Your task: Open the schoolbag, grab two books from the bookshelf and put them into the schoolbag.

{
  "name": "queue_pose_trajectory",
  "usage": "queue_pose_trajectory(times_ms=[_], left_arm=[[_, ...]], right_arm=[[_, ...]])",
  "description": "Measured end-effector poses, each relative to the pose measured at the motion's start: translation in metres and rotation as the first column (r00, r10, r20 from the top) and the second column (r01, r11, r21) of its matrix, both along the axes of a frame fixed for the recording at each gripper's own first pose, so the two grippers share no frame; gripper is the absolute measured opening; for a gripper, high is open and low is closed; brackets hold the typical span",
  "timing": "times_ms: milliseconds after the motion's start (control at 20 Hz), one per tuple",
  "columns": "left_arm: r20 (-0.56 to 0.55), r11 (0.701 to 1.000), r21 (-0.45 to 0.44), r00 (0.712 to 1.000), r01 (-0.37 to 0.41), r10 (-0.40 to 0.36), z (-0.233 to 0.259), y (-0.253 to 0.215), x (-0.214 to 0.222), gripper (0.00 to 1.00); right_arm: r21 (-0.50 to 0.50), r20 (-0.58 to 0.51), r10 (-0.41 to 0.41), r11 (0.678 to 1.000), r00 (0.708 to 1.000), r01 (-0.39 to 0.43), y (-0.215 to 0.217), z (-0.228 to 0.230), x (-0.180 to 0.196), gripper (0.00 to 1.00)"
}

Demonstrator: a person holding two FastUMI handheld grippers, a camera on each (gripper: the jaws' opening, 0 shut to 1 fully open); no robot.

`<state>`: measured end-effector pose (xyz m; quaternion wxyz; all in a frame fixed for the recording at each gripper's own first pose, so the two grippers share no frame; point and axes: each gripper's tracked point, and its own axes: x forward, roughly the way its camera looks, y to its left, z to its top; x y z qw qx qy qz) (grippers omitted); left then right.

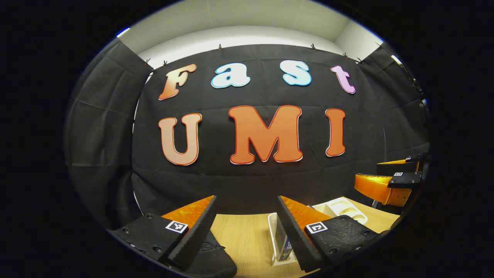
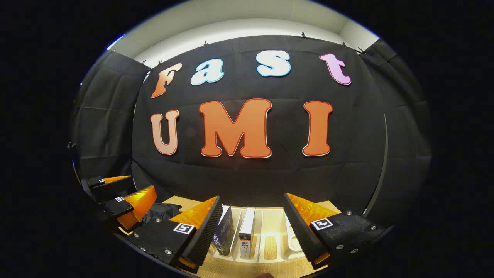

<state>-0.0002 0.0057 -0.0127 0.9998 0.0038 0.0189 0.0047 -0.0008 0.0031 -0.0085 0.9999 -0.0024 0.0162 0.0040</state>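
In the right gripper view, a white slotted bookshelf [image 2: 270, 231] stands on the wooden table with two upright books in it: a dark blue book [image 2: 225, 231] and a white-spined book [image 2: 247, 231]. My right gripper [image 2: 252, 197] hangs open just above and in front of them, holding nothing. The black schoolbag [image 2: 162, 211] lies to the left, behind the left gripper [image 2: 141, 184]. In the left gripper view, my left gripper [image 1: 247, 199] is open and holds nothing. The schoolbag [image 1: 216, 260] lies under its left finger, the blue book [image 1: 281, 243] stands by its right finger, and the right gripper [image 1: 370, 173] is at the far right.
The light wooden table [image 1: 243, 235] runs back to the black cloth wall. The bookshelf [image 1: 343, 208] has several free slots to the right of the books. Both grippers hover side by side, a little apart, over the table's near part.
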Motion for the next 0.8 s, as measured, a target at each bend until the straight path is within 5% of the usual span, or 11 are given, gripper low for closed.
queue_pose_trajectory(times_ms=[800], left_arm=[[-0.011,1.0,0.011,1.0,-0.005,0.005,-0.0104,-0.0014,-0.0032,0.95]], right_arm=[[-0.01,-0.015,-0.006,1.0,1.0,0.005,-0.0025,-0.0086,-0.0014,0.94]])
